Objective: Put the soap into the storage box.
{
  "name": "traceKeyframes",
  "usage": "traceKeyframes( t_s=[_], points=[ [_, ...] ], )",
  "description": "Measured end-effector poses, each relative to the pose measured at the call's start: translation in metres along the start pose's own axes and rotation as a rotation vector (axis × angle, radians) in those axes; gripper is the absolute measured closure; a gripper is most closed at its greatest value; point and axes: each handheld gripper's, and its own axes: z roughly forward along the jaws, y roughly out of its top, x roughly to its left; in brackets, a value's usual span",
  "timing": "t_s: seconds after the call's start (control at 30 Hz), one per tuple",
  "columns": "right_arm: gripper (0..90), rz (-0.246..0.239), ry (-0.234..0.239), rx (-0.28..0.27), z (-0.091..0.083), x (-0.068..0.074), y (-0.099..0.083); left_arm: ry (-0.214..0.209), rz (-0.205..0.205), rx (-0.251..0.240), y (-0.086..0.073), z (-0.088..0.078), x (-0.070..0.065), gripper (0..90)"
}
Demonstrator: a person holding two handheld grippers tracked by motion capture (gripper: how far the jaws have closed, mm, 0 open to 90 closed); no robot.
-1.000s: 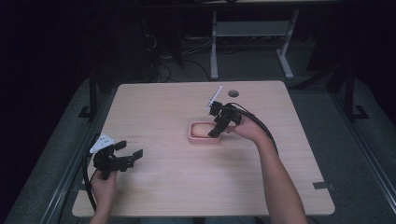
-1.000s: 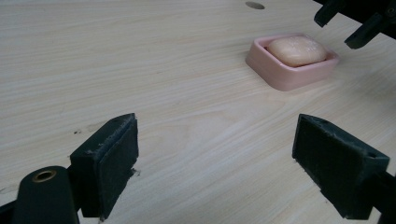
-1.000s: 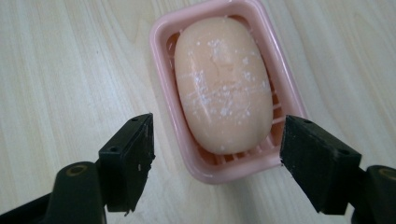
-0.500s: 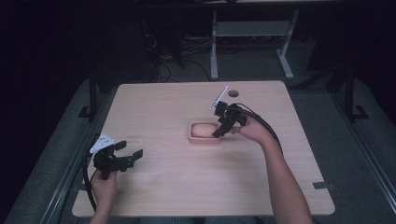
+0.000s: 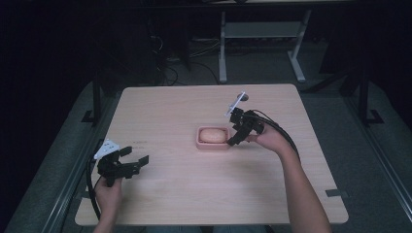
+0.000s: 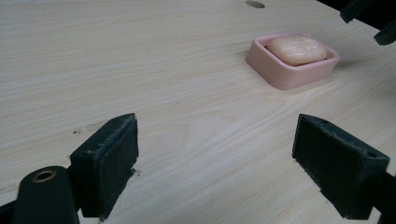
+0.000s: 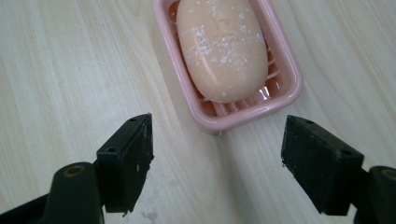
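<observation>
The soap (image 7: 221, 49) lies in its pink soap dish (image 5: 213, 144) near the table's (image 5: 184, 204) middle. From my seat, the left gripper (image 5: 137, 159) sits near the left edge, jaws spread wide, holding nothing, with bare wood between it and the dish. The right gripper (image 5: 233, 141) hangs just beside the dish's right end, jaws wide apart, empty.
</observation>
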Motion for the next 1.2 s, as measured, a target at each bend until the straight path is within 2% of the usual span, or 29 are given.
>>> traceKeyframes(
  t_s=[0.2, 0.3, 0.57, 0.87, 0.97, 1.07, 1.2],
  points=[
    [24.5, 0.011, -0.005, -0.005, -0.001, 0.000, -0.010, 0.000, 0.004, 0.003, 0.000, 0.000, 0.000, 14.2],
    [24.5, 0.017, -0.002, 0.009, -0.001, 0.000, -0.014, 0.001, 0.007, 0.004, 0.000, 0.000, 0.000, 14.2],
    [24.5, 0.024, -0.001, -0.028, -0.005, 0.003, -0.027, 0.001, 0.006, 0.005, 0.000, 0.000, -0.001, 14.2],
    [24.5, 0.046, -0.003, -0.032, -0.006, 0.005, -0.044, 0.001, 0.006, 0.007, 0.000, 0.001, -0.001, 14.2],
    [23.8, 0.060, 0.006, -0.015, -0.006, 0.005, -0.049, 0.001, 0.006, 0.008, 0.000, 0.001, -0.001, 14.2],
    [23.8, 0.059, -0.002, -0.046, -0.009, 0.006, -0.054, 0.000, 0.004, 0.009, 0.000, 0.001, -0.001, 14.2],
    [23.8, 0.077, 0.002, -0.049, -0.008, 0.007, -0.062, 0.001, 0.005, 0.006, 0.000, 0.001, -0.002, 14.2]
  ],
)
